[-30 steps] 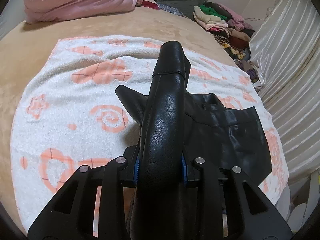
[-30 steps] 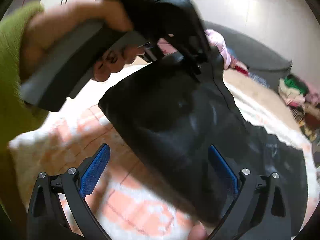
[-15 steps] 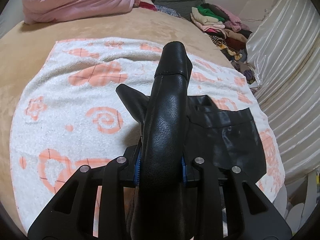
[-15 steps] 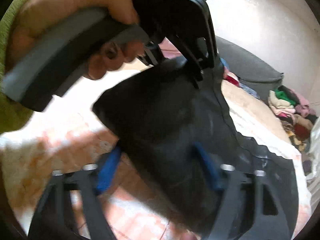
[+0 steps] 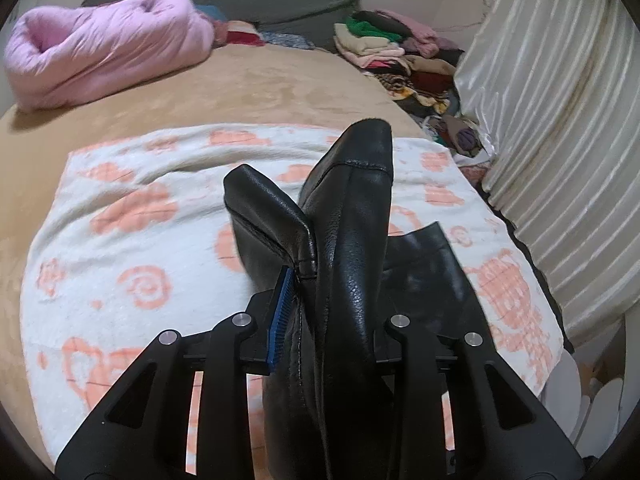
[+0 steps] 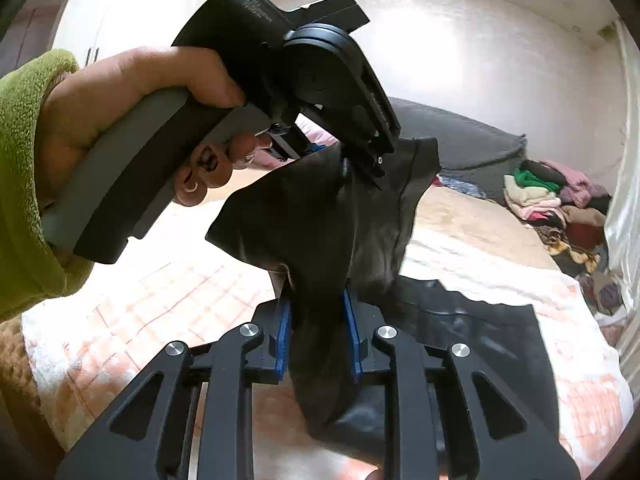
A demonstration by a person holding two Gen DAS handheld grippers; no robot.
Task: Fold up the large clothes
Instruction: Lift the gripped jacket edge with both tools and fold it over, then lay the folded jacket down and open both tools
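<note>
Black leather garment edge pinched, left claw, right claw closing on it

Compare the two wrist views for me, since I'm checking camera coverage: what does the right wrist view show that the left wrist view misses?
Only the right wrist view shows the person's hand in a green sleeve holding the left gripper, and the right gripper closing on the black leather garment. Only the left wrist view shows the pink duvet. Both show the garment, the patterned blanket, clothes pile and curtain.
</note>
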